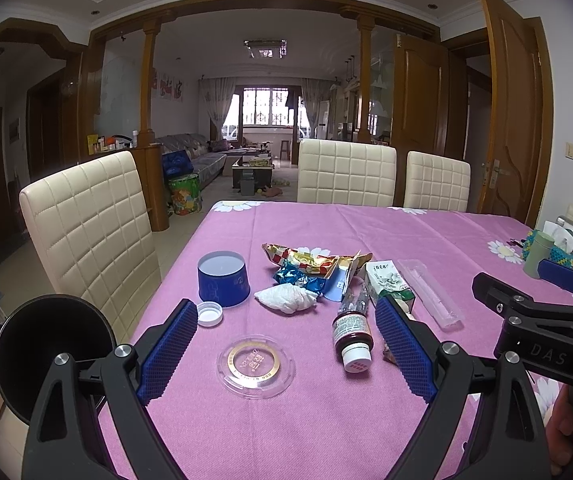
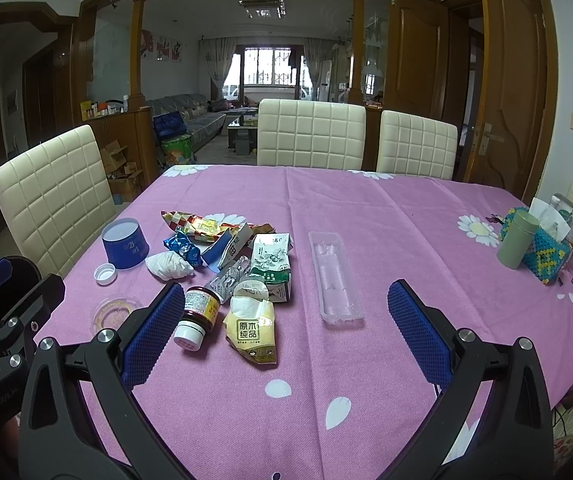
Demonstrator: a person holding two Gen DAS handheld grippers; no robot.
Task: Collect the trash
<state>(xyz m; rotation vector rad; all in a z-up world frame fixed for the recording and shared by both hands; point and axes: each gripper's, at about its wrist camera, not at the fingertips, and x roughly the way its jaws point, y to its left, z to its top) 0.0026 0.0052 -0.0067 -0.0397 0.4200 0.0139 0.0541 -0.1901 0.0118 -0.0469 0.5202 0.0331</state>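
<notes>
A heap of trash, snack wrappers [image 2: 206, 226] and a tipped brown medicine bottle [image 2: 198, 312] (white cap toward the camera), lies left of centre on the pink daisy tablecloth [image 2: 386, 220]. Left gripper [image 1: 286, 344] and right gripper [image 2: 282, 328] both gape wide, empty. Cream quilted chairs [image 2: 310, 136] ring the table; a living room lies beyond

"DAS" stands on the right gripper [image 1: 558, 280]; "原木纯品" on the yellow tissue pack [image 2: 252, 330].

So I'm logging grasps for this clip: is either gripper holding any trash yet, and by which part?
Nothing is held. The left gripper and right gripper are both open above the pink tablecloth.
</notes>
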